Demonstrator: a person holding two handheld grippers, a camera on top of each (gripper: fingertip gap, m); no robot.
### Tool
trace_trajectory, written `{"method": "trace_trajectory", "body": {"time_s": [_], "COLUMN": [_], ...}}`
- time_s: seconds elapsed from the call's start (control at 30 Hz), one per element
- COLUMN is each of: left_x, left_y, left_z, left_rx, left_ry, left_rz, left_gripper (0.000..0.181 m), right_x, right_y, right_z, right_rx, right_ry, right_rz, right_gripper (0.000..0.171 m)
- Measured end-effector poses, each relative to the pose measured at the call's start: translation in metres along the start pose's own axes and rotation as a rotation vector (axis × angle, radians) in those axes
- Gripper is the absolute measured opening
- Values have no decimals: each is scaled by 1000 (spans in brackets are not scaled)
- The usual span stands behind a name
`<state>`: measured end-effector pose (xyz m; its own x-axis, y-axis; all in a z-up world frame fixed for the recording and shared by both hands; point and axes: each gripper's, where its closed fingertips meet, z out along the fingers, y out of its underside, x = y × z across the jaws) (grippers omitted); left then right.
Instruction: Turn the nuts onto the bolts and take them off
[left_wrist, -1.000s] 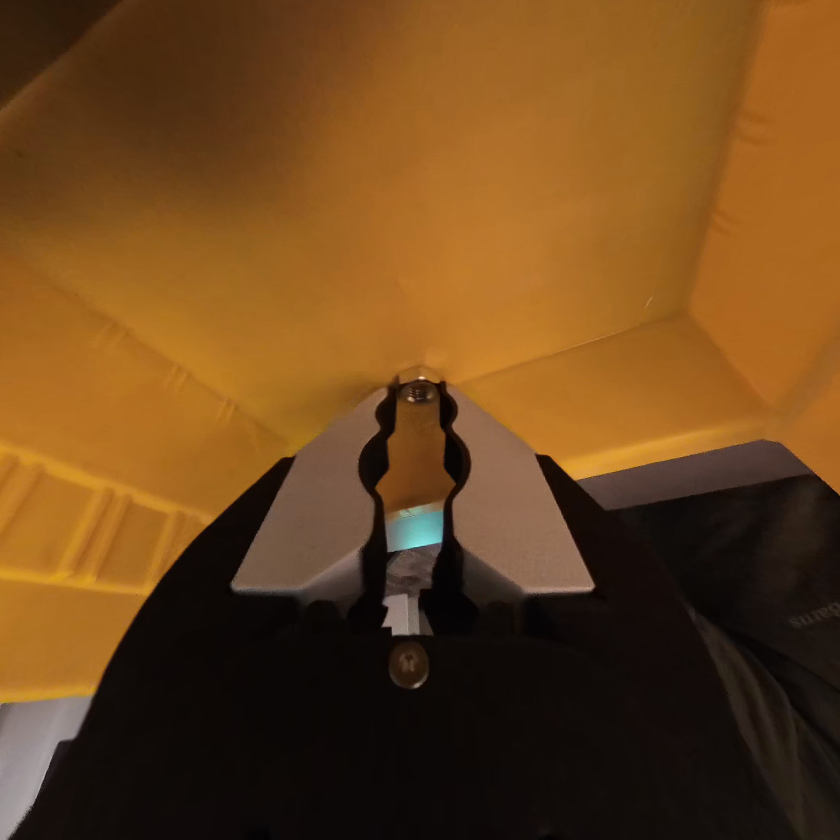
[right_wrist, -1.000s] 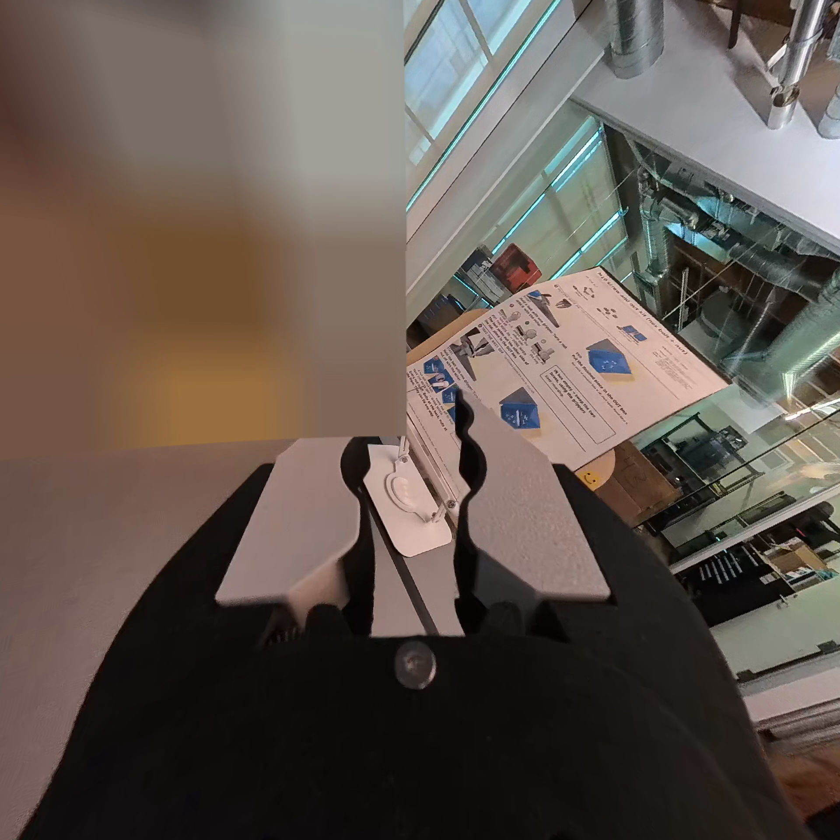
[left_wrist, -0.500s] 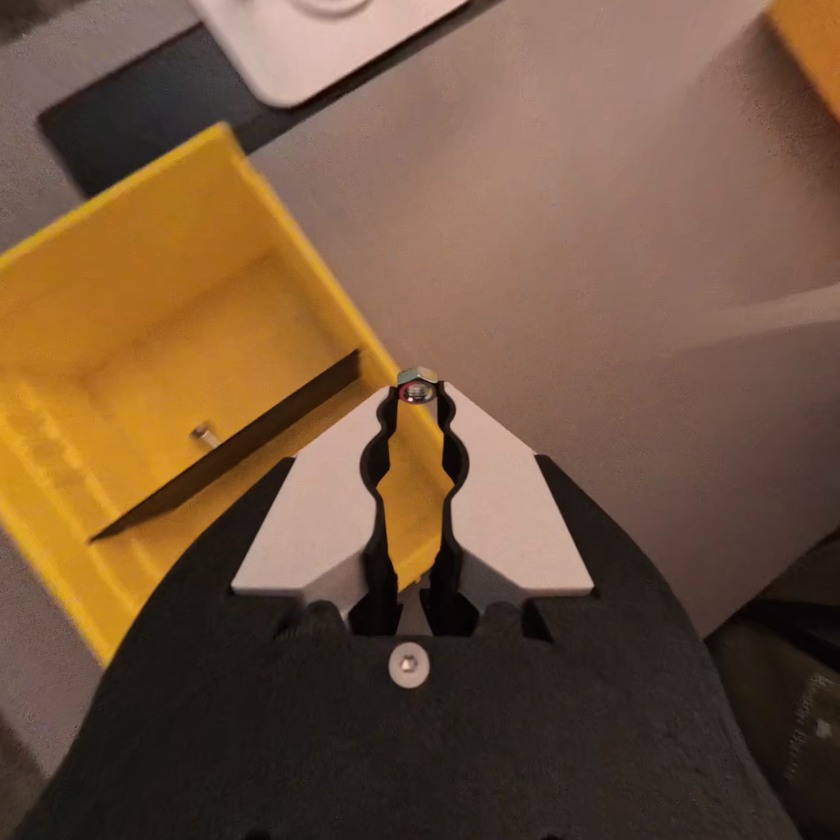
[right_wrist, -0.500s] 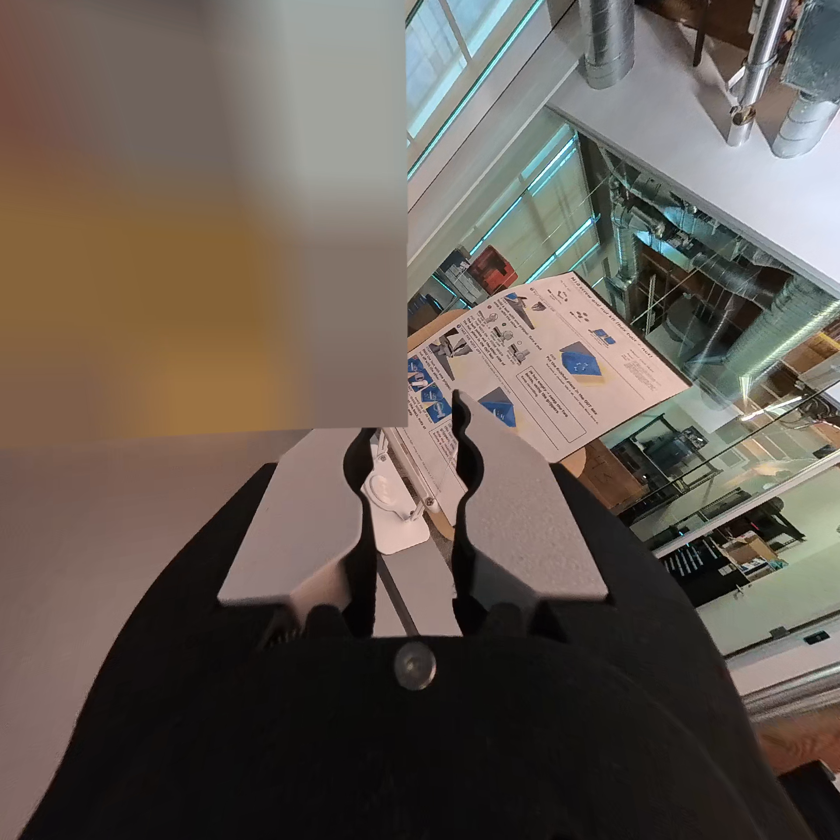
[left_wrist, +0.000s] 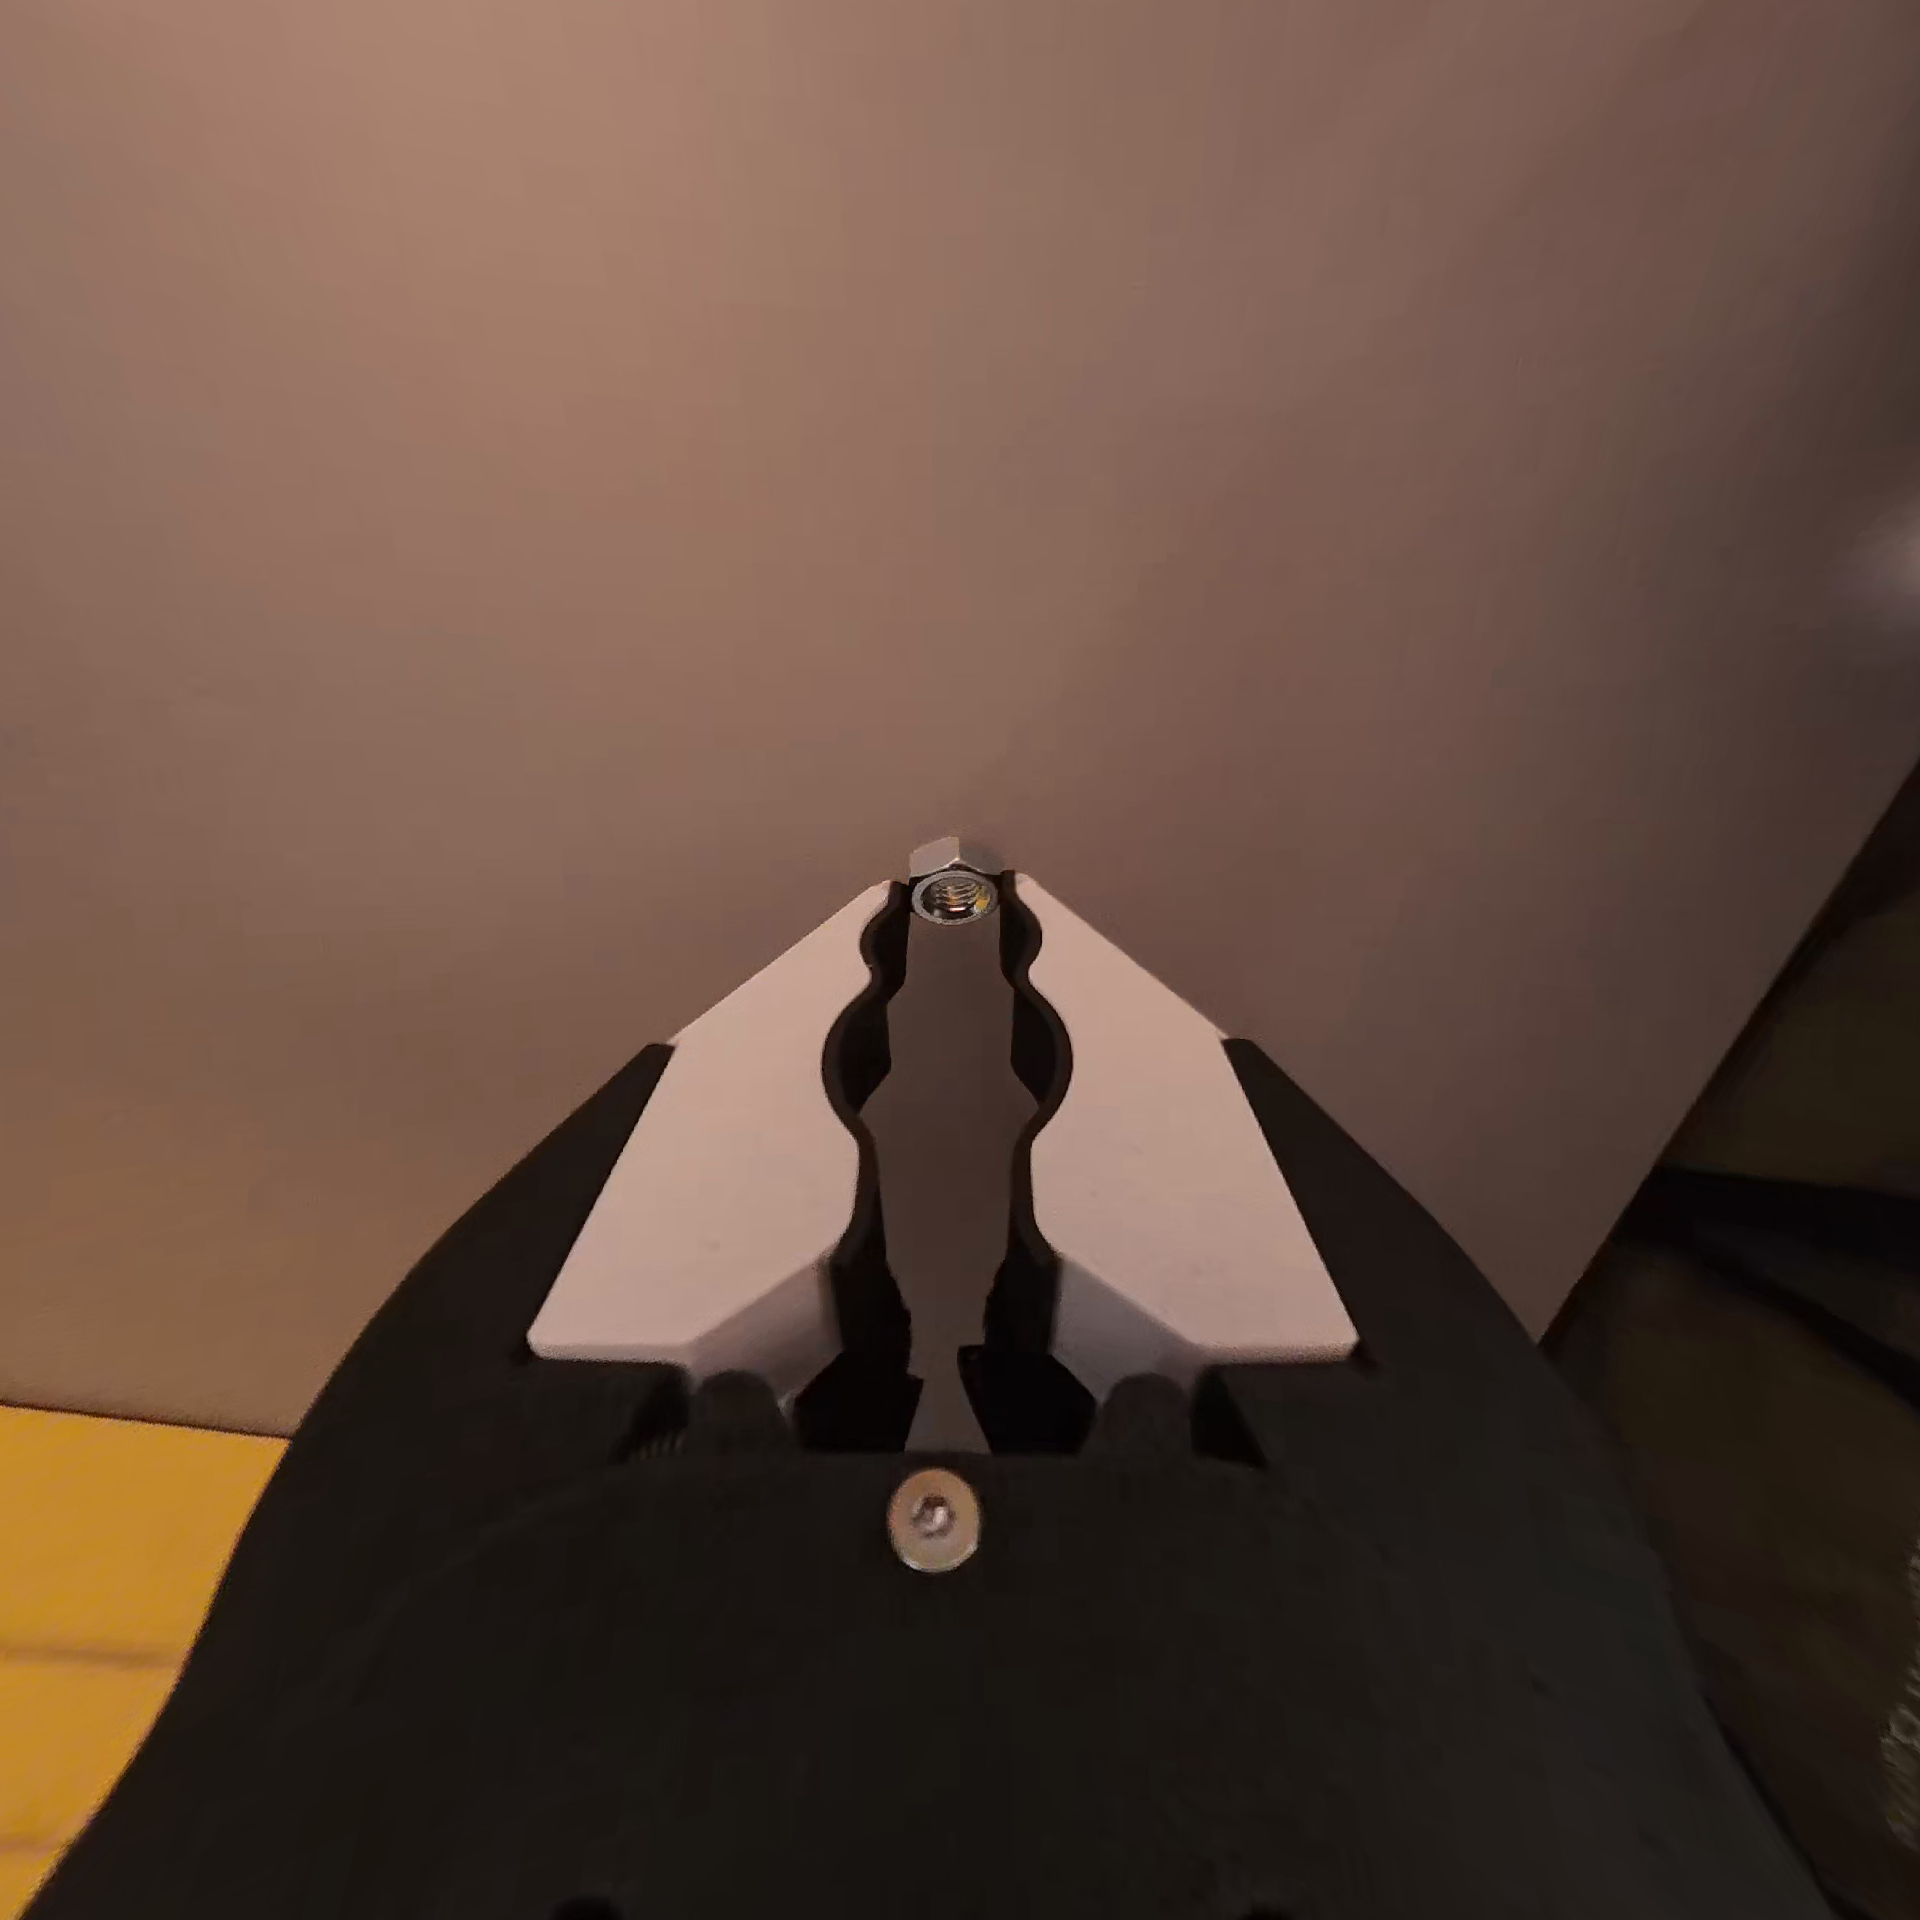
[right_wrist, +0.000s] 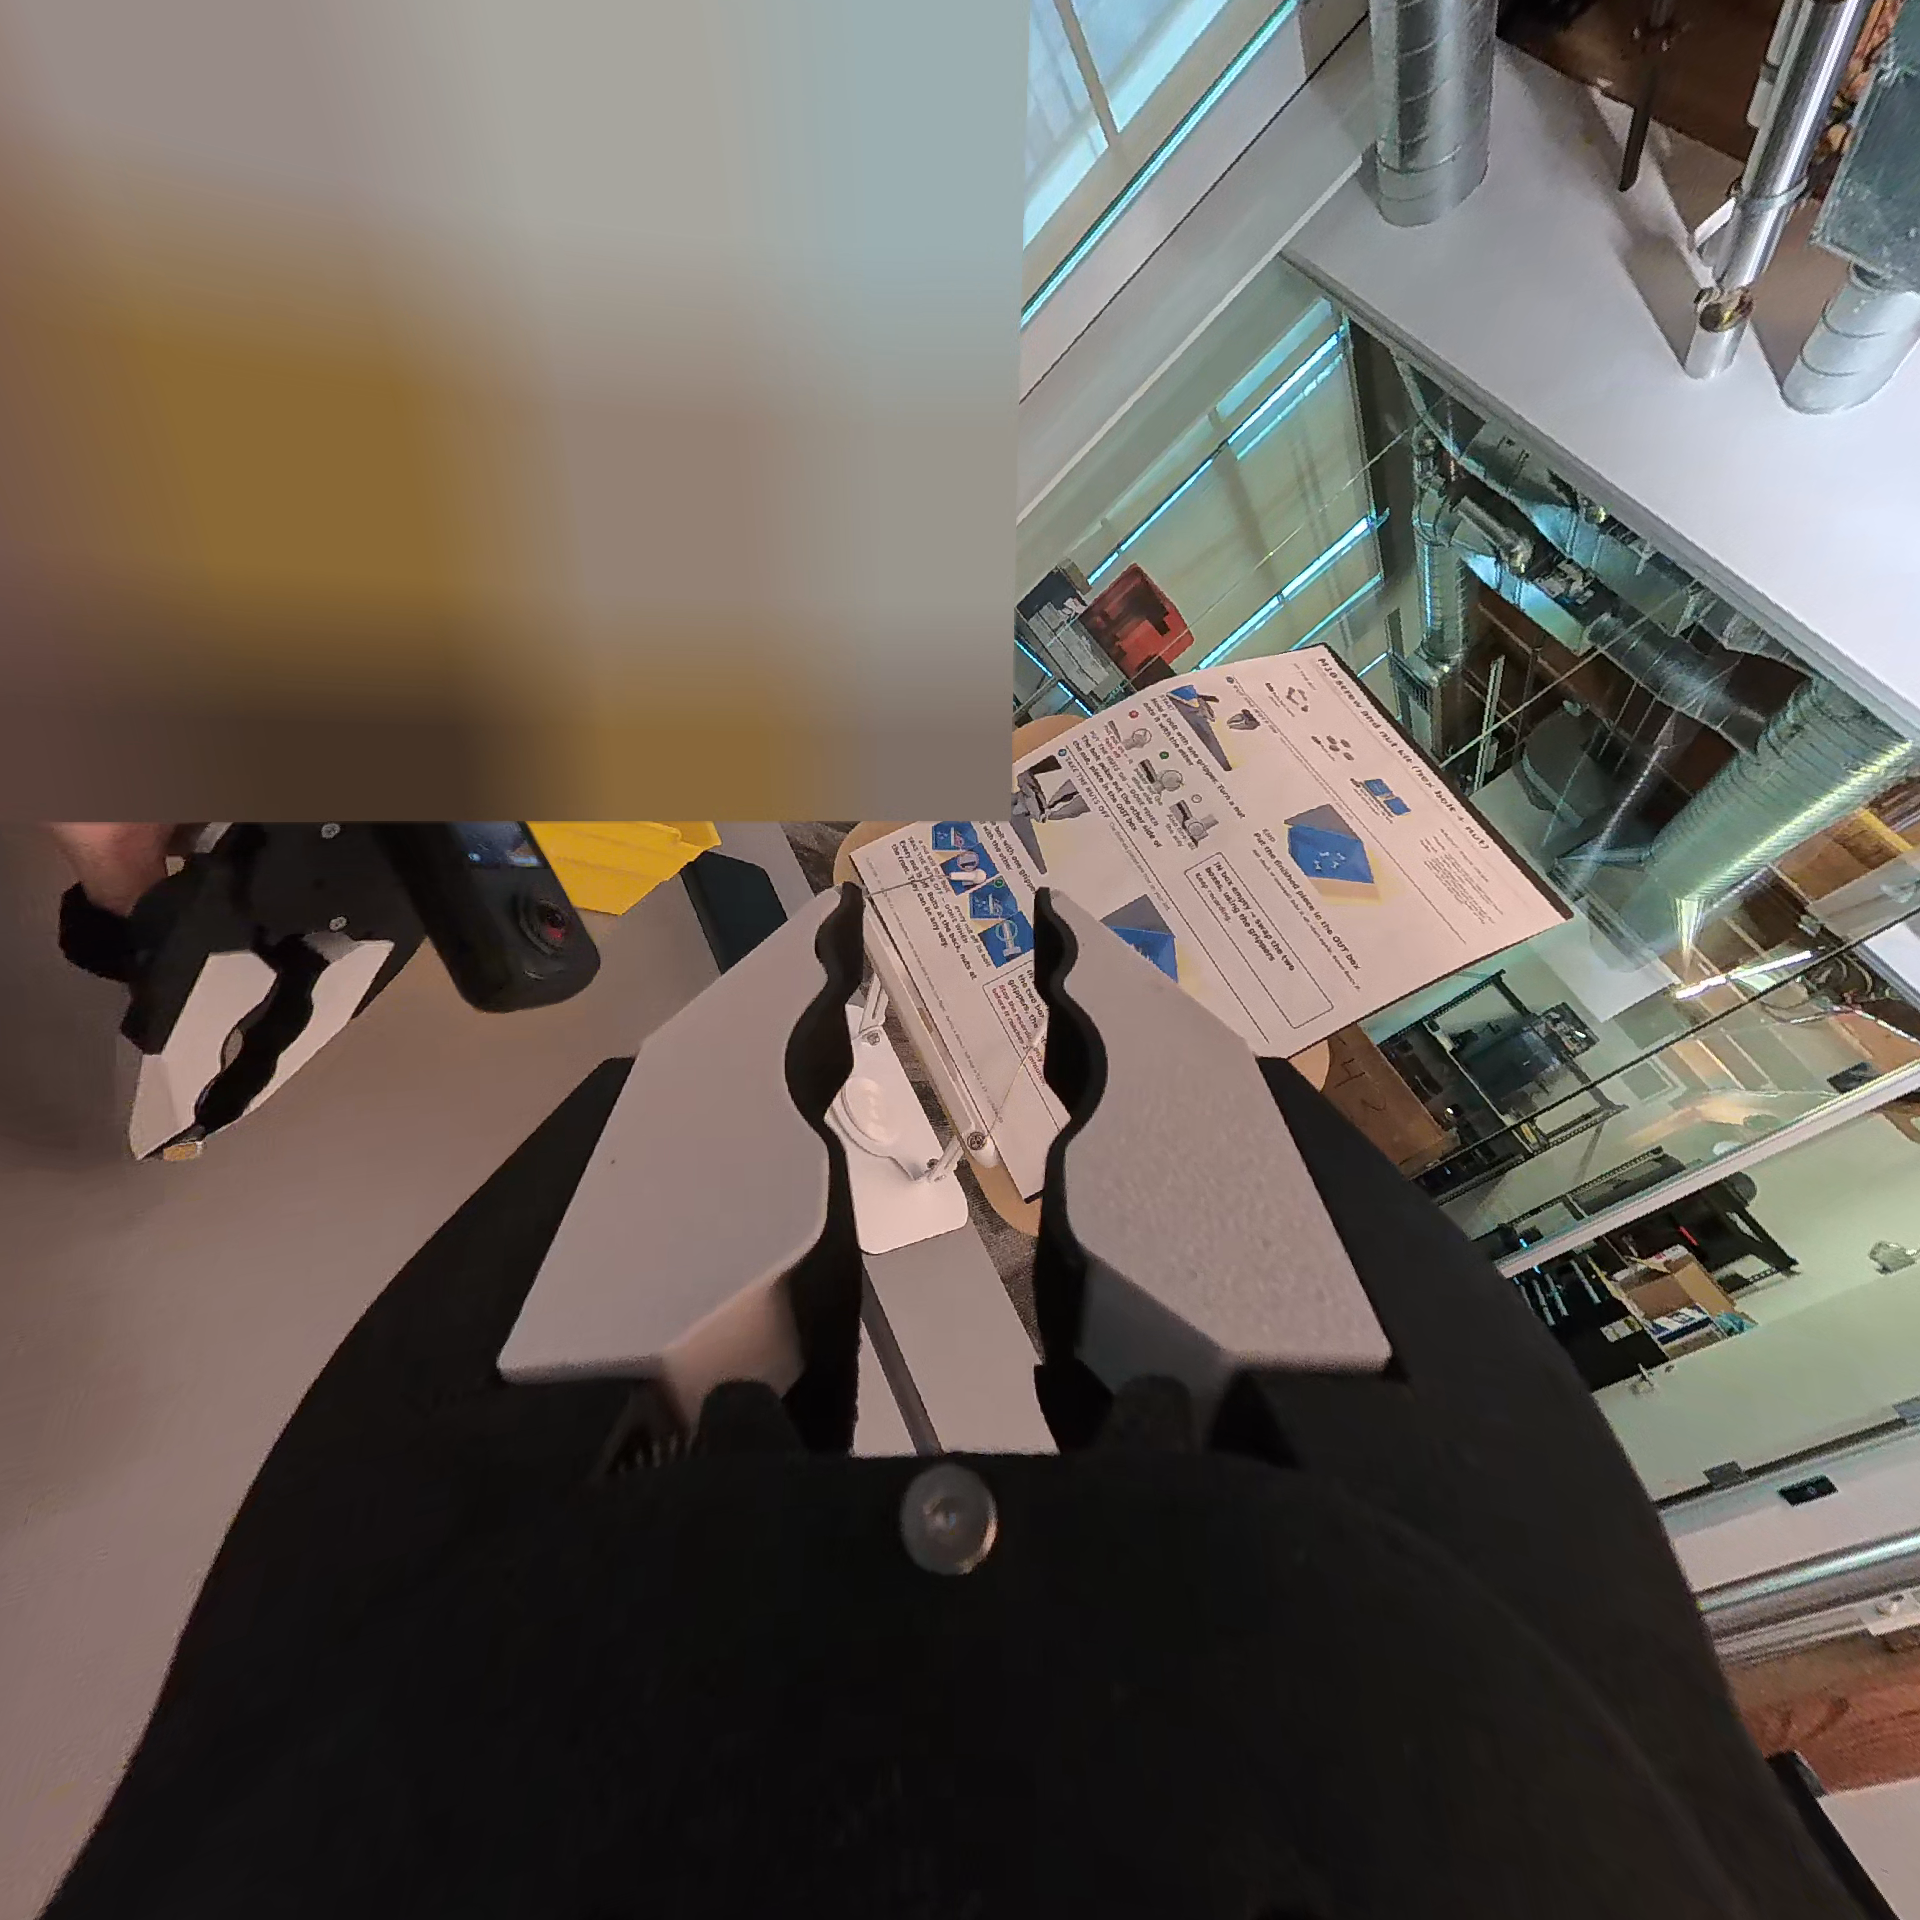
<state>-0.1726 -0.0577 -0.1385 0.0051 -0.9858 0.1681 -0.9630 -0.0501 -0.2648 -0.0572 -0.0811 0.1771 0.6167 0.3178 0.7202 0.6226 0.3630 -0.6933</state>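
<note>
My left gripper (left_wrist: 954, 891) is shut on a small silver hex nut (left_wrist: 951, 864), pinched at the very fingertips with its threaded hole facing the camera, over the bare grey table (left_wrist: 935, 416). In the right wrist view the left gripper (right_wrist: 179, 1139) shows at the far left, tips down close to the table, with the nut (right_wrist: 191, 1150) at its tip. My right gripper (right_wrist: 945, 902) is open and empty, held above the table and pointing at the back edge. No bolt shows in either view.
A yellow bin shows at the lower left of the left wrist view (left_wrist: 114, 1558) and behind the left gripper in the right wrist view (right_wrist: 623, 857). A printed instruction sheet (right_wrist: 1351, 831) stands on a white holder (right_wrist: 899, 1174) at the table's back edge. Tip to tip, the grippers are about 35 cm apart.
My left gripper has come out of the yellow bin with the nut and moved over the bare grey table. It has come into the right wrist view. The right gripper stays open.
</note>
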Motion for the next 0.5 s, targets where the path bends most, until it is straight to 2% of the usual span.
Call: {"method": "trace_trajectory", "body": {"time_s": [0.3, 0.43, 0.5], "left_x": [6, 7, 9], "left_y": [8, 3, 2], "left_z": [20, 22, 23], "left_rx": [-78, -51, -48], "left_ry": [26, 29, 28], "left_rz": [-18, -24, -17], "left_gripper": [16, 16, 23], "right_x": [-5, -5, -6], "right_y": [5, 8, 9], "right_z": [4, 6, 6], "right_rx": [-30, -41, -45], "right_ry": [-18, -21, -24], "right_rz": [-22, -28, -30], "right_gripper": [32, 32, 32]}}
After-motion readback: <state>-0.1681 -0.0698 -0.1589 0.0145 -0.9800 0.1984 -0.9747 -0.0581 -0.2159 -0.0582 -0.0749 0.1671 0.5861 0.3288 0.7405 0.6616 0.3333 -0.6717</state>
